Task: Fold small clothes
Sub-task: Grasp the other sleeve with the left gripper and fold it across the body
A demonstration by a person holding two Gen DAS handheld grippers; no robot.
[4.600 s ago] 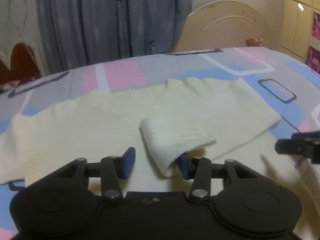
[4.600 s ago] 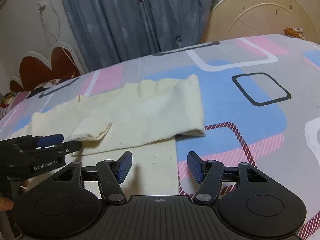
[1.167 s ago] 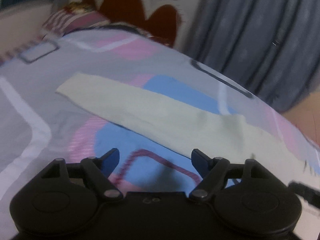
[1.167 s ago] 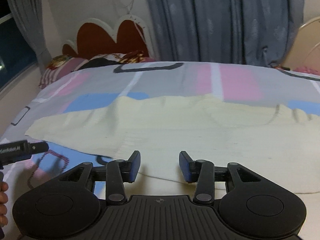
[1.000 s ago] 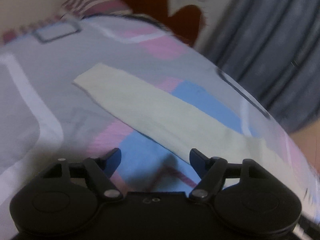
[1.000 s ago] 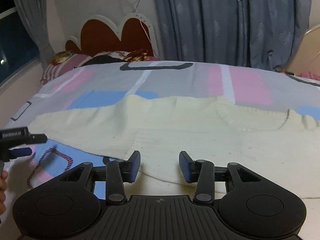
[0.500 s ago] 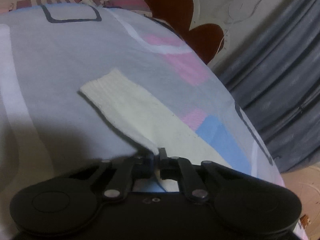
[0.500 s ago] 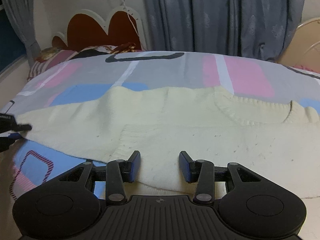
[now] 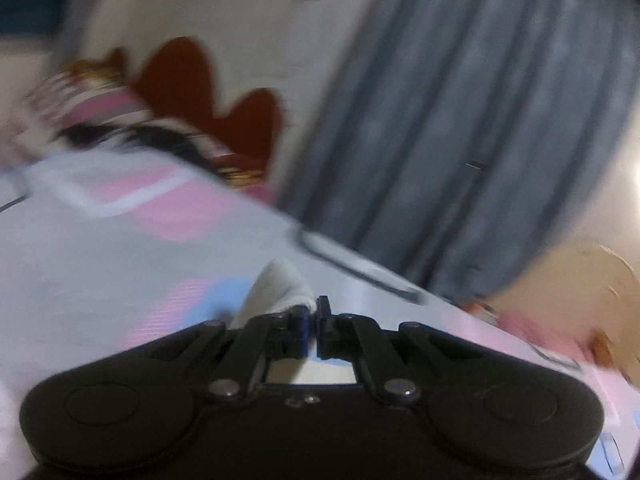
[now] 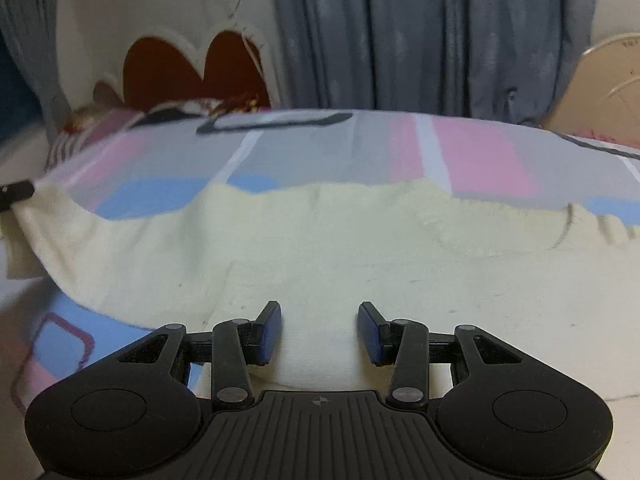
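A cream knitted sweater (image 10: 360, 248) lies spread on the patterned bedsheet (image 10: 304, 148). Its left sleeve (image 10: 52, 232) is lifted off the bed at the far left of the right wrist view, held by my left gripper (image 10: 16, 194). In the blurred left wrist view my left gripper (image 9: 312, 322) is shut on the sleeve cuff (image 9: 280, 288), which bunches up just over the fingertips. My right gripper (image 10: 319, 332) stands open low over the sweater's body, with nothing pinched between its blue pads (image 10: 269, 330).
A red scalloped headboard (image 10: 180, 68) and striped pillows (image 10: 88, 128) stand at the bed's far left end. Grey-blue curtains (image 10: 432, 36) hang behind the bed. A round cream tabletop (image 10: 600, 84) leans against the wall at the right.
My left gripper closed on the sleeve cuff and has lifted it up off the bed, swinging toward the sweater's body. My right gripper has stayed open over the sweater, hardly moving.
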